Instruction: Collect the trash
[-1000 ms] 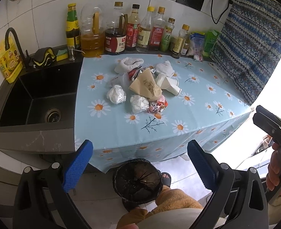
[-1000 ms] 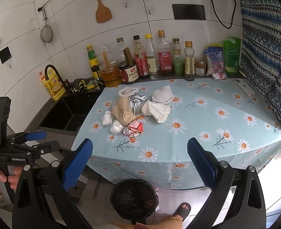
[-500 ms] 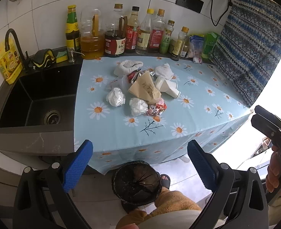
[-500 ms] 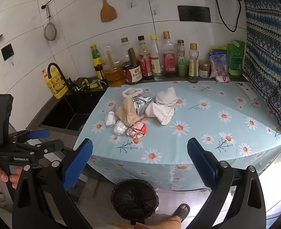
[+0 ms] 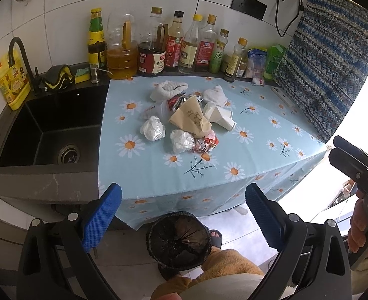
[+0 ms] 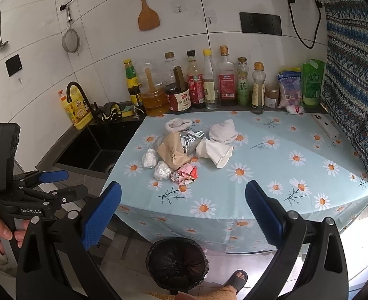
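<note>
A pile of trash lies mid-table on the daisy tablecloth (image 5: pixel 158 172): a brown paper bag (image 5: pixel 191 118), white crumpled paper balls (image 5: pixel 152 128), a crushed white cup (image 5: pixel 220 116), a red wrapper (image 5: pixel 207 142), white cloths and foil. The same pile shows in the right wrist view, with the bag (image 6: pixel 172 150) and cup (image 6: pixel 215 152). A bin with a black liner (image 5: pixel 177 240) stands on the floor below the table's front edge (image 6: pixel 176 263). My left gripper (image 5: pixel 184 215) is open and empty, held back from the table. My right gripper (image 6: pixel 184 215) is open and empty too.
A black sink (image 5: pixel 51 127) with a faucet lies left of the table. Bottles of oil and sauce (image 5: pixel 156 47) line the back wall. A white phone (image 6: pixel 325 125) lies at the table's far right. A patterned curtain (image 5: pixel 329 75) hangs on the right. A sandalled foot (image 6: pixel 236 278) is beside the bin.
Both grippers have risen slightly, so the table and trash pile sit lower in both views. Both stay open and empty.
</note>
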### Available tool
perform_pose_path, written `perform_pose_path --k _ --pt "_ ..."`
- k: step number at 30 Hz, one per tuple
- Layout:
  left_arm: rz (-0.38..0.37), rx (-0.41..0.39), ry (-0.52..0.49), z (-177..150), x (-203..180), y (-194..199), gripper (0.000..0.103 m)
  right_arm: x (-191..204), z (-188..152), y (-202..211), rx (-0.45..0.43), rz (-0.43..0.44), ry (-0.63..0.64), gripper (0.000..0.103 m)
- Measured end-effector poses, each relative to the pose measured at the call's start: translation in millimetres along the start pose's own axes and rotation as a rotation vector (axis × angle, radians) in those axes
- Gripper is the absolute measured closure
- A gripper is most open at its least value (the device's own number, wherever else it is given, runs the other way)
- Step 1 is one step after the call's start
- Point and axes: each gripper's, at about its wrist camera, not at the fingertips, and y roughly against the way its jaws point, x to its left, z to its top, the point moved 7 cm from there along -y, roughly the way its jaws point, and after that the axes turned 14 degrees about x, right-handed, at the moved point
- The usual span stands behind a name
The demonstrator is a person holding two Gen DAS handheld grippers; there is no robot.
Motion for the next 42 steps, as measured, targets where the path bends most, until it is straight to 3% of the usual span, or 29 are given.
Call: perform_pose_path --k 16,23,28,42 --pt "-0.033 0.013 0.007 -16.2 15.9 3.4 0.007 11.3 -19.4 5.1 0.005 -0.02 -0.04 0.005" --pt "-0.004 0.047 0.011 -20.0 36.5 -6.5 0.007 16.3 -32.2 4.2 0.039 -0.058 -0.058 0.005" --pt "-0.026 0.061 0.022 -20.8 39.7 -15.7 0.007 19.2 -38.5 1.3 0.061 -0.073 -0.041 0.005" --pt "-0.086 0.134 0.121 -2.5 56.0 -57.9 0.007 -8.7 -4.7 -53.2 0.138 -0.055 -0.02 0.005"
